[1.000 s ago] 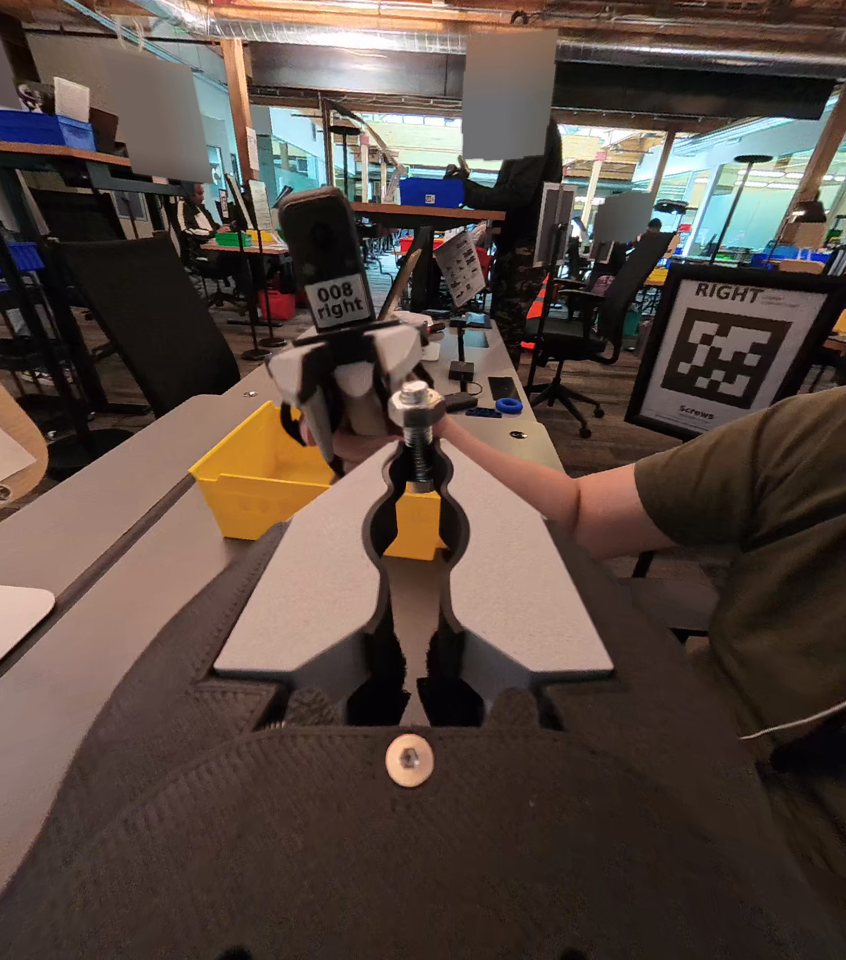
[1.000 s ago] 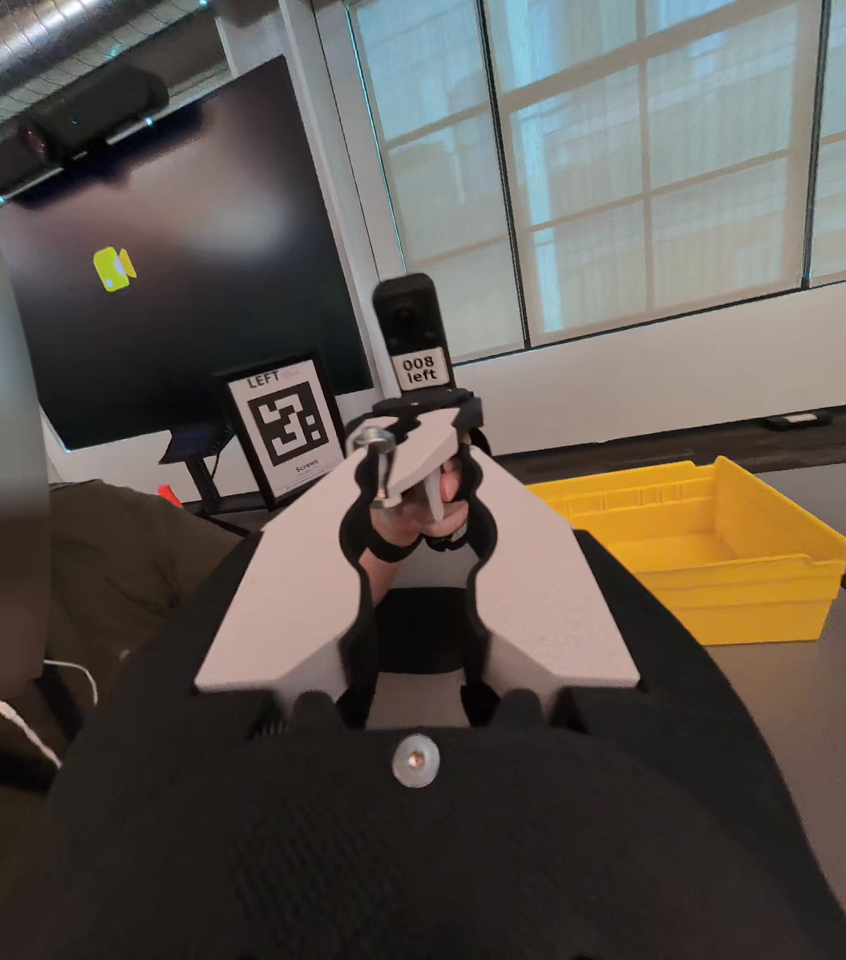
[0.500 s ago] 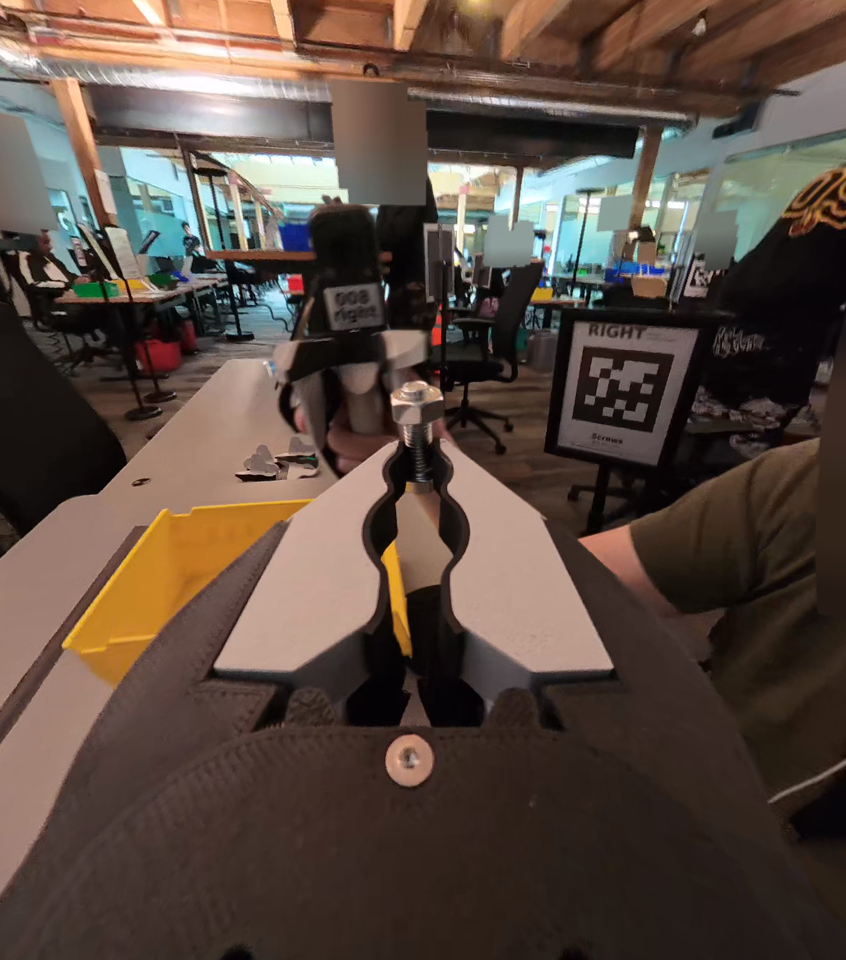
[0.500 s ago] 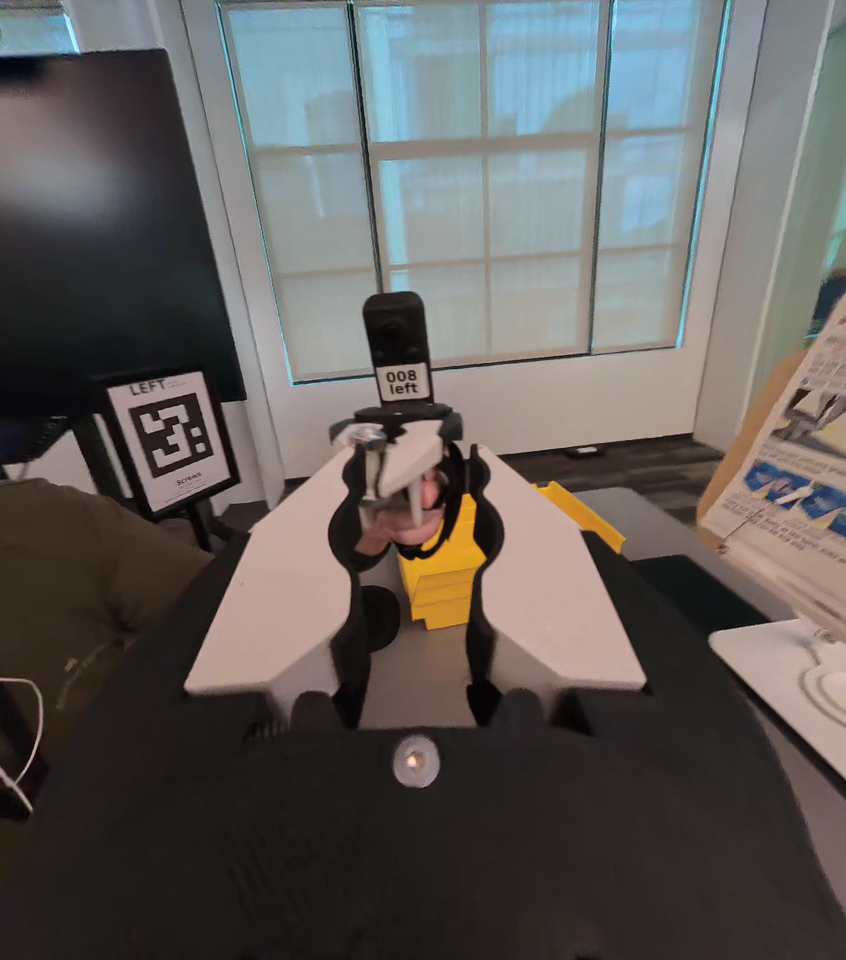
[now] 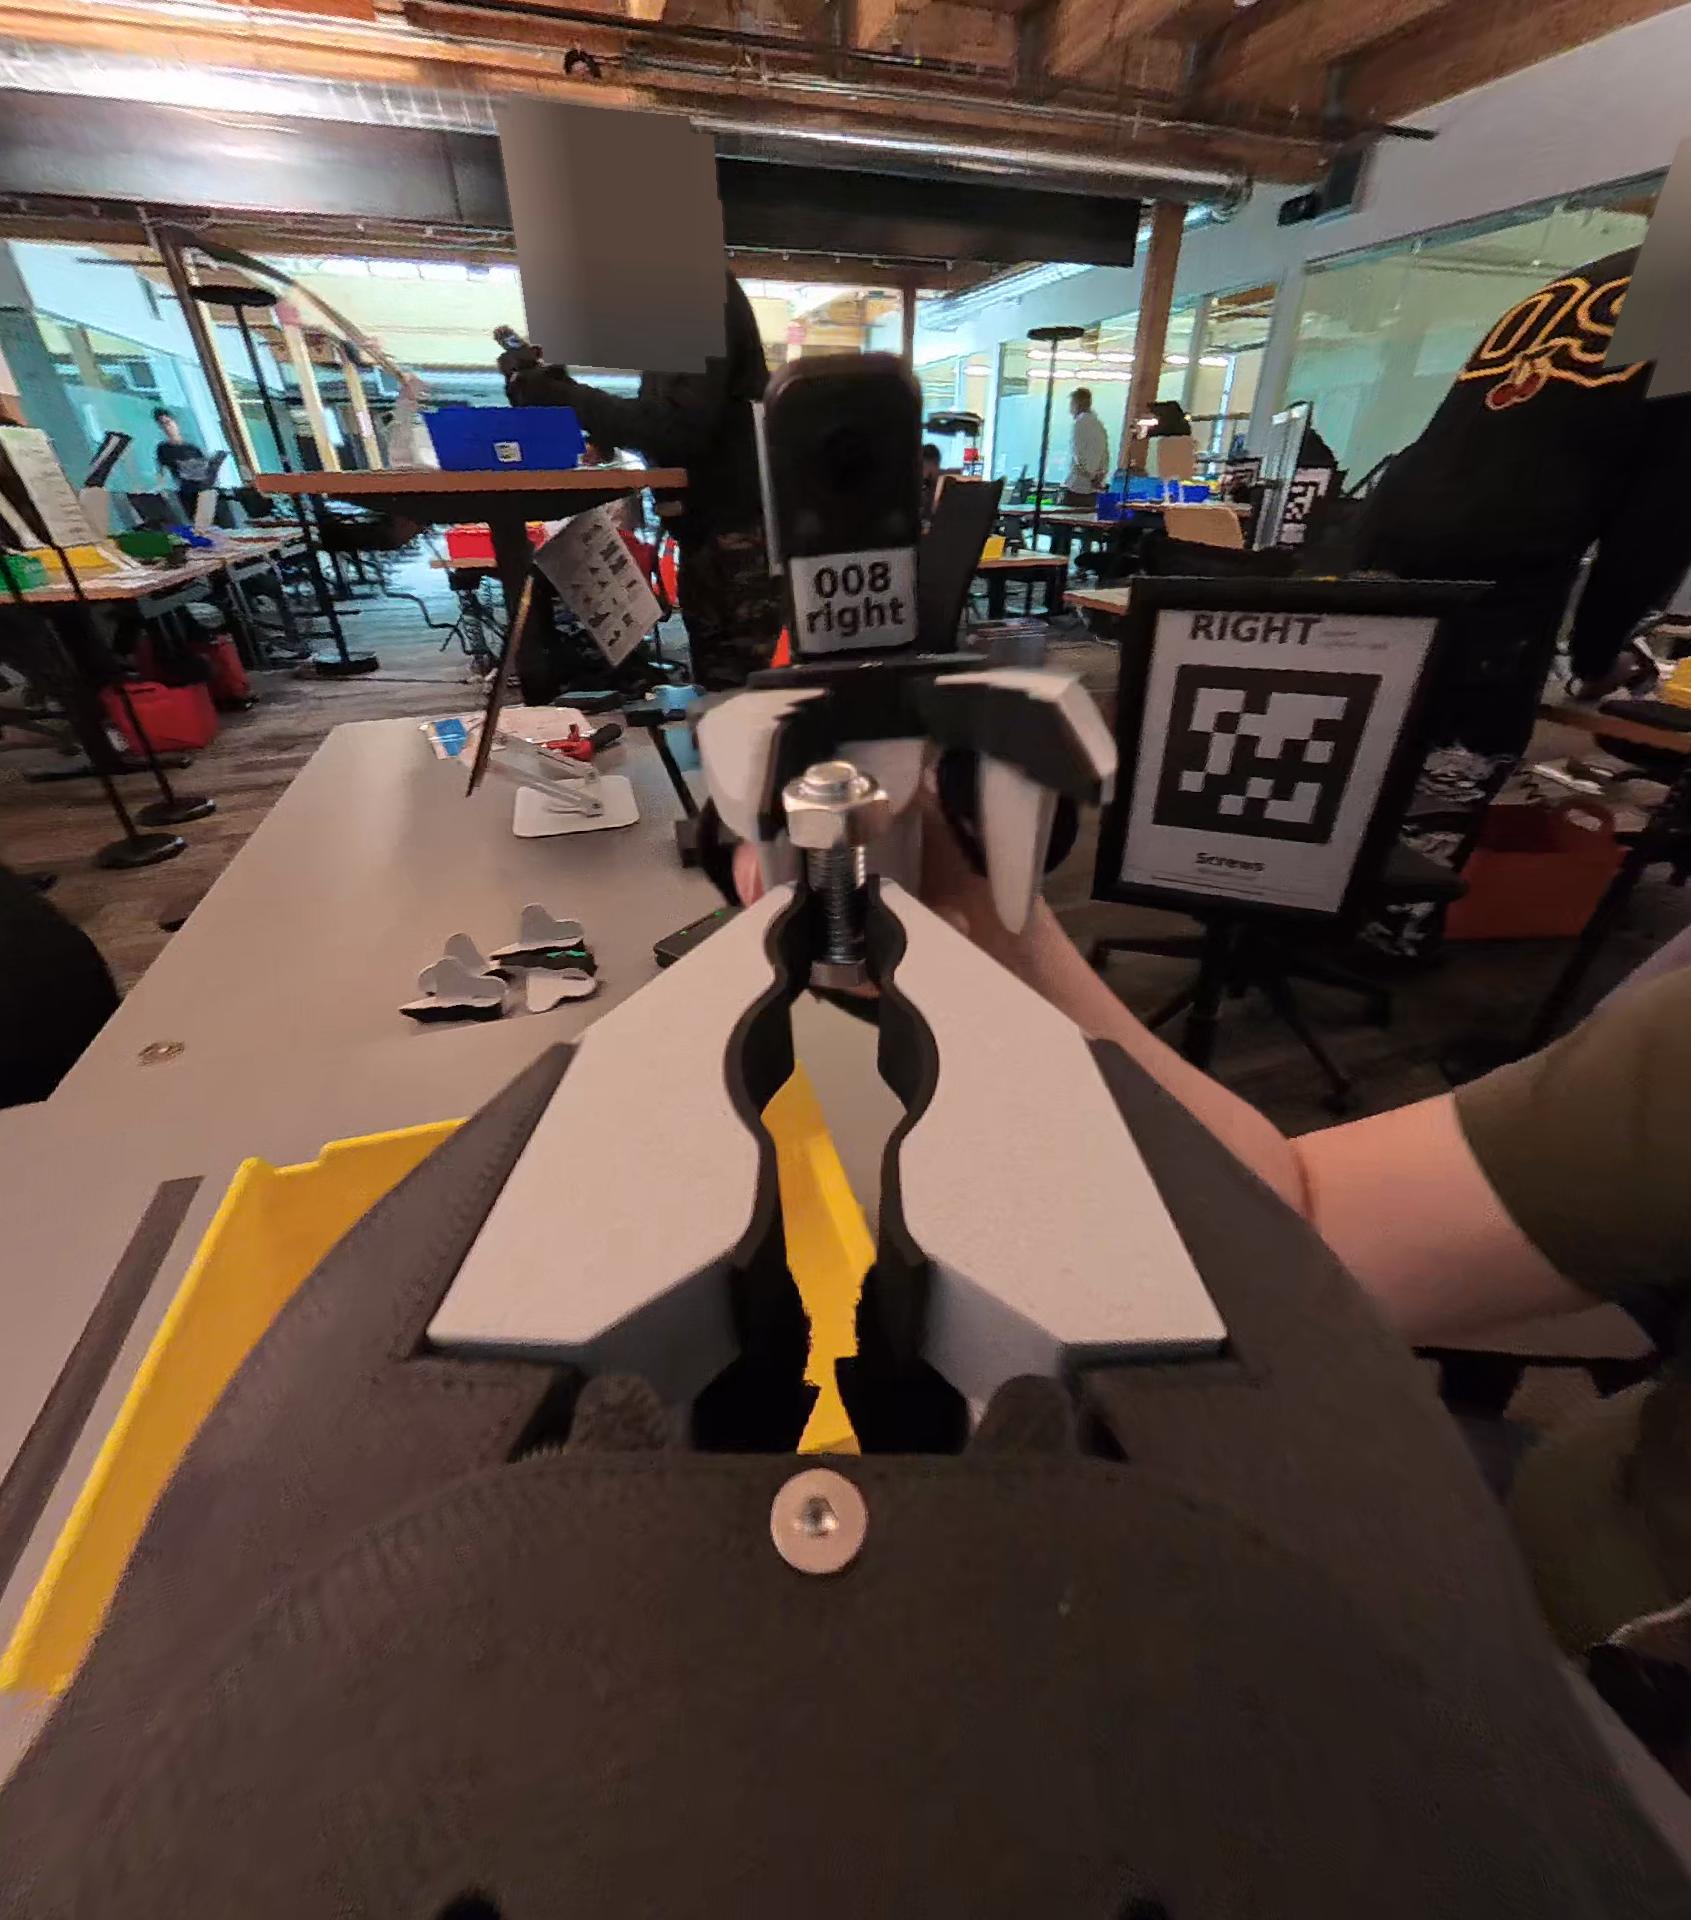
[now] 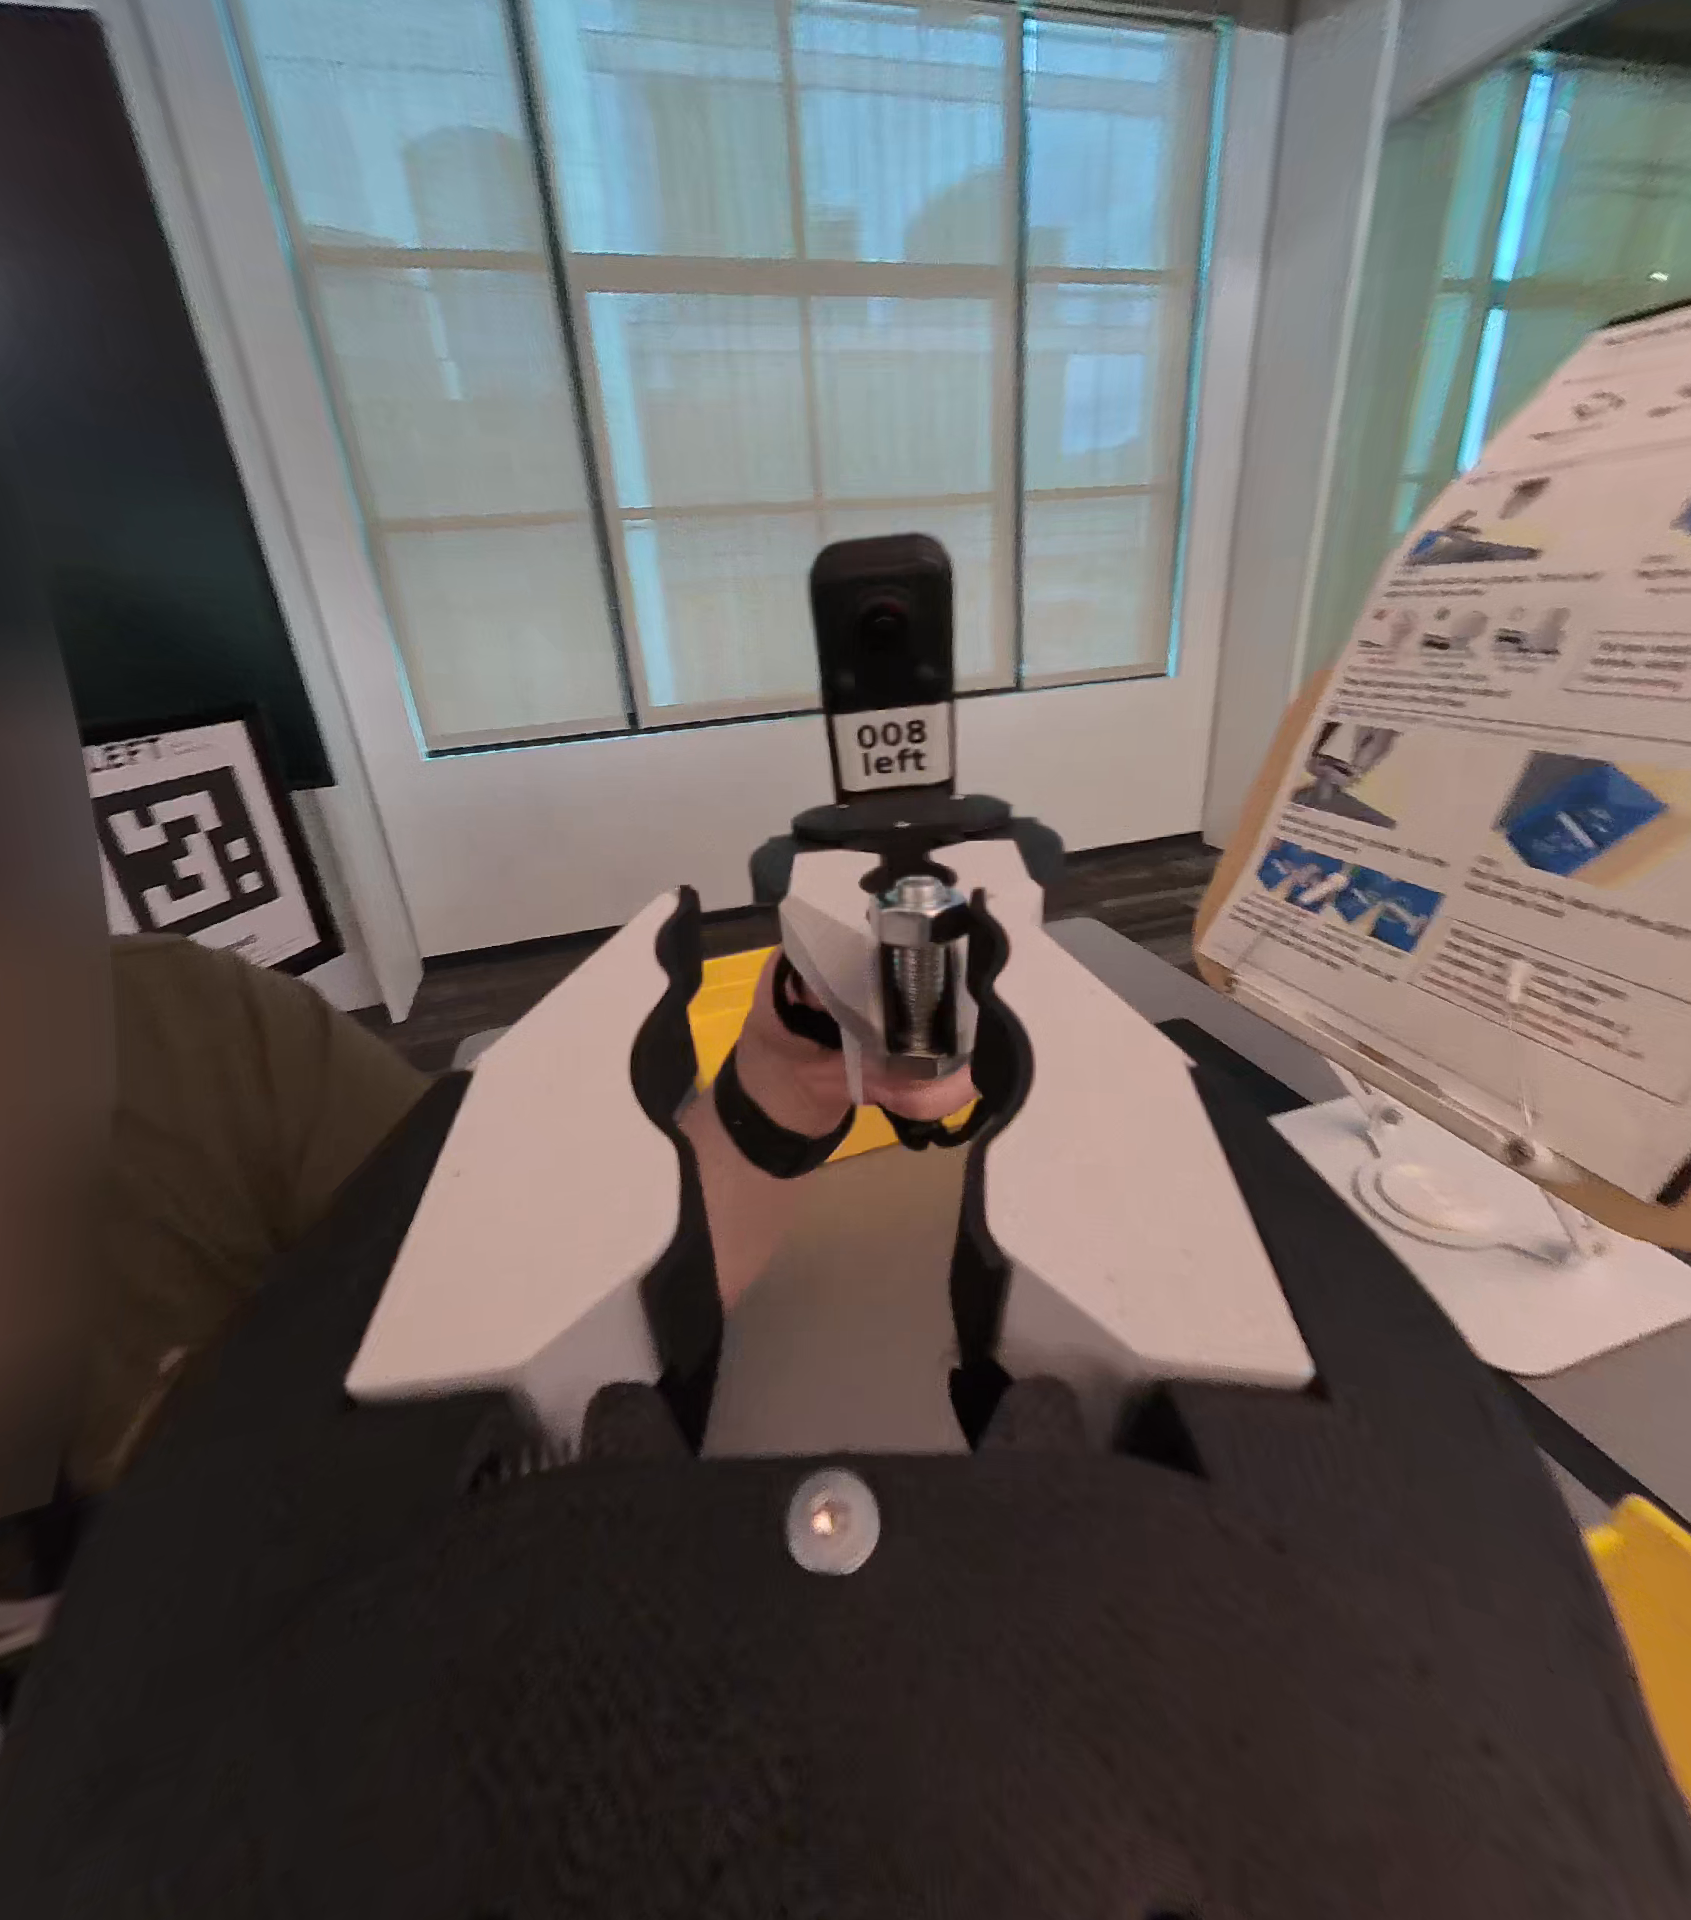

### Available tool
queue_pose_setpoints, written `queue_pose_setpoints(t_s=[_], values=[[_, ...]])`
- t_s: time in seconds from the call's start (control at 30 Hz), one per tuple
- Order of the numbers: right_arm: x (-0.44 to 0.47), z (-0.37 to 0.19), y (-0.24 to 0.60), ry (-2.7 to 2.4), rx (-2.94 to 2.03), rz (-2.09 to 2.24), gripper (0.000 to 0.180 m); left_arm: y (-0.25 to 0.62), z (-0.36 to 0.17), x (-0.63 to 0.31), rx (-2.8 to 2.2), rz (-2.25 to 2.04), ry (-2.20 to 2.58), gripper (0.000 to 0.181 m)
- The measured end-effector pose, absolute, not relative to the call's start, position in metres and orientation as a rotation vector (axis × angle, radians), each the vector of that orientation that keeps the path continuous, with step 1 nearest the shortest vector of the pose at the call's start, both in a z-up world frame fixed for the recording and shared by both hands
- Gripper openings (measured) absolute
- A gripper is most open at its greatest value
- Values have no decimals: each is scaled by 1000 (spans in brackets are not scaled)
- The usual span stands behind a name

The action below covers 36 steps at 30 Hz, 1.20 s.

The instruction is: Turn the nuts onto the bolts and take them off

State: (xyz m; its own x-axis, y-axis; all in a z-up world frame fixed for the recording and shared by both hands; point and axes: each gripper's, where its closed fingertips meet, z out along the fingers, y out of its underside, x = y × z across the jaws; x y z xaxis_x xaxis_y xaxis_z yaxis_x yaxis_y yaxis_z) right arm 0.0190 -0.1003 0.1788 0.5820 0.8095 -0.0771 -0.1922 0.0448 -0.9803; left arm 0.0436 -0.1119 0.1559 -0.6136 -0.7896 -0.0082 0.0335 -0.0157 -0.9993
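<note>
Left wrist view, left to right: yellow bin [image 5: 197, 1340] sat on the grey table [image 5: 332, 935] under the left gripper [image 5: 836, 935]. Small pile of grey-and-black loose parts [image 5: 498, 961] lay farther out on the table, a tilted sheet on a white stand [image 5: 571, 790] beyond them. Left gripper's fingers were pinched narrow on the bolt [image 5: 836, 914], clamping its lower shank; bolt stood upright, nut [image 5: 834, 805] threaded near its top end. Right gripper [image 5: 908, 790] faced it just behind the nut, fingers spread wide, not gripping anything. Framed marker sign [image 5: 1267, 748] stood to the right.

Right wrist view, left to right: second framed marker sign [image 6: 186, 842] by the wall, then the right gripper [image 6: 825, 930], jaws wide apart. Bolt [image 6: 908, 987] sat close against the inside of its right finger [image 6: 992, 956]; contact couldn't be confirmed. Instruction board [image 6: 1547, 810] leaned on a white stand at right.
</note>
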Motion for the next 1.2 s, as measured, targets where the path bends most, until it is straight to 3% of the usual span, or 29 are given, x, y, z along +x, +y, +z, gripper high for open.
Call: queue_pose_setpoints(t_s=[0.3,0.7,0.93,1.2], values=[[72,175,-77,-364,-1296,893,32,-100,161,47,-816,-1707,1647,7],[72,192,-89,-364,-1184,900,37,-88,163,50,-880,-1733,1577,7],[76,166,-65,-330,-1327,848,38,-101,158,55,-855,-1742,1618,7],[71,193,-87,-362,-1173,873,38,-94,160,57,-876,-1757,1582,7]])
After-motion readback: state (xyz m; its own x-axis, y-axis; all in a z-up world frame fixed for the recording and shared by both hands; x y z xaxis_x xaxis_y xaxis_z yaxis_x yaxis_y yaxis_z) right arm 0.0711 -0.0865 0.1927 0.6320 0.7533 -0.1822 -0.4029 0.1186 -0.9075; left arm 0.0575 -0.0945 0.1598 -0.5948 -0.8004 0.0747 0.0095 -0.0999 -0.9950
